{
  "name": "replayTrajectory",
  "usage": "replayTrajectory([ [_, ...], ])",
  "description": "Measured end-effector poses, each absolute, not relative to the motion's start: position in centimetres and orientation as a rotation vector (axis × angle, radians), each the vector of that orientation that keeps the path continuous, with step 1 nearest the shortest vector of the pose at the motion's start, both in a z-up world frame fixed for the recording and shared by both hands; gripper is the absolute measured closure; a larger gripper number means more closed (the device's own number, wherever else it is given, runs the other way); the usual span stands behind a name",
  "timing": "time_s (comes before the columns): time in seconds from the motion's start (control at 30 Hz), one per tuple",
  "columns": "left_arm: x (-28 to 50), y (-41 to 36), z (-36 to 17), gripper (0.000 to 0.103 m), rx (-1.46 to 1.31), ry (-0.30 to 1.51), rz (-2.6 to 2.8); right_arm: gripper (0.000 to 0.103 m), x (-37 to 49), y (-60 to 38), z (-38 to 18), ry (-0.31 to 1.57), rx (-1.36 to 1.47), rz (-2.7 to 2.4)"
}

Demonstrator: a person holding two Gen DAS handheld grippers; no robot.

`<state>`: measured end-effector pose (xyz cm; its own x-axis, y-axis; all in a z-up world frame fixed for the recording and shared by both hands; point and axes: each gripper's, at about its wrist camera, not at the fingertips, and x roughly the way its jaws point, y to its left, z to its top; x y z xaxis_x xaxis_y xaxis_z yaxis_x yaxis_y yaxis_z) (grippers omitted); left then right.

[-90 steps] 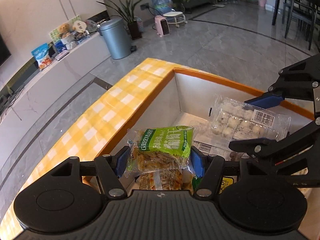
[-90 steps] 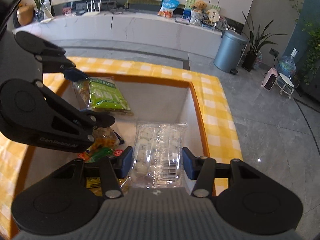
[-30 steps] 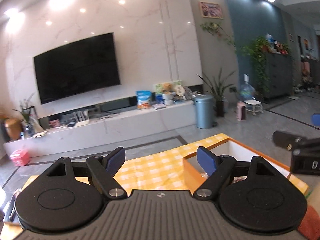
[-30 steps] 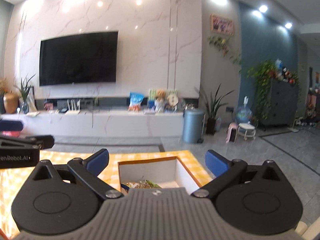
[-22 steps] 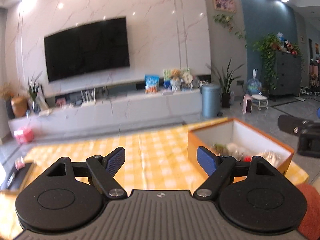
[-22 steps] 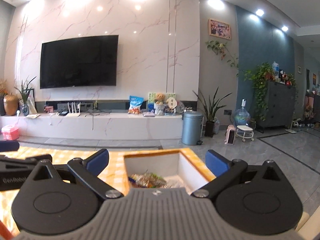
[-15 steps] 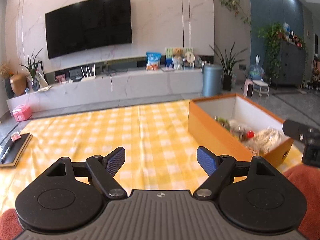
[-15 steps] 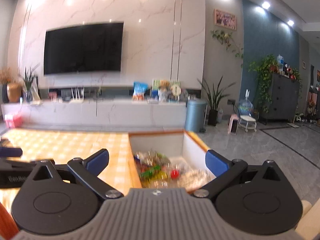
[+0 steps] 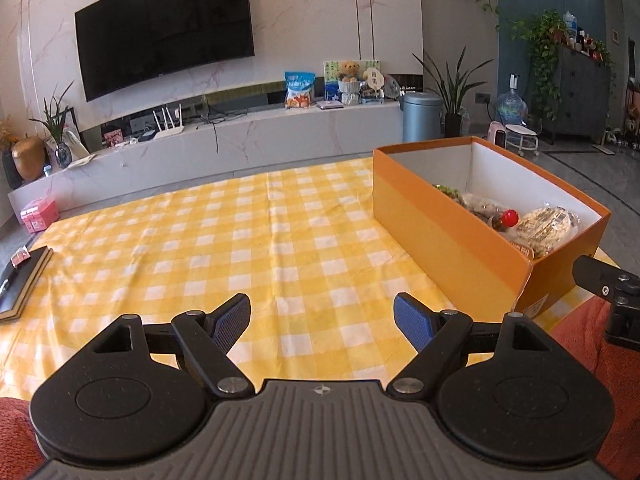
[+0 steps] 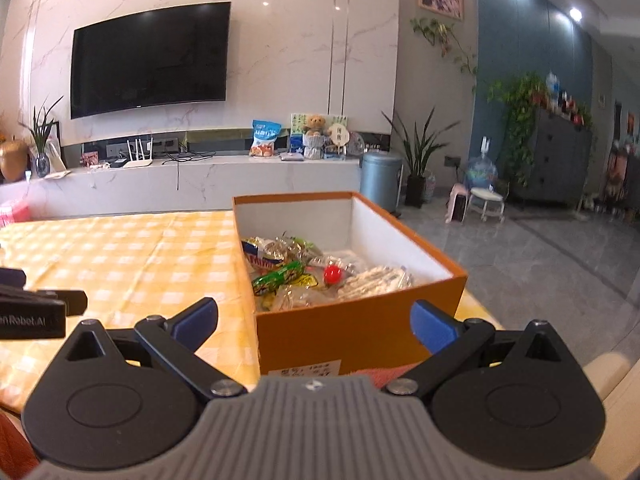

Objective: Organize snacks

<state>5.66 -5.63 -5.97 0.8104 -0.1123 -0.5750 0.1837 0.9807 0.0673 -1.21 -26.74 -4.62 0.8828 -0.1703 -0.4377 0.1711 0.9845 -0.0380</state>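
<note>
You're looking at one orange box (image 10: 352, 332) at centre frame, two grippers (image 9: 322, 318) (image 10: 314, 322), one notebook (image 9: 20, 280) at the left edge, and one wall television (image 9: 166, 26) upper left.

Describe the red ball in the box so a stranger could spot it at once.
On the yellow checked tablecloth stands an open orange box full of snacks. Near the middle of the pile lies a small red ball. It is the only round, plain red thing there; everything around it is crinkly wrappers and clear packets.

Bright ceiling spots glare on the marble wall (image 10: 280, 40), right view slightly soft, fisheye edges bent and dark
</note>
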Motion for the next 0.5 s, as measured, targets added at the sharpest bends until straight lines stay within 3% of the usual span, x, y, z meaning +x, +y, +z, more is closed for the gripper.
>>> replayTrajectory([
  [0.5,5.4,-4.5,-5.5,0.008,0.106,0.62,-0.15,0.003,-1.1,-26.1,-5.1,0.479,-0.013,-0.181],
])
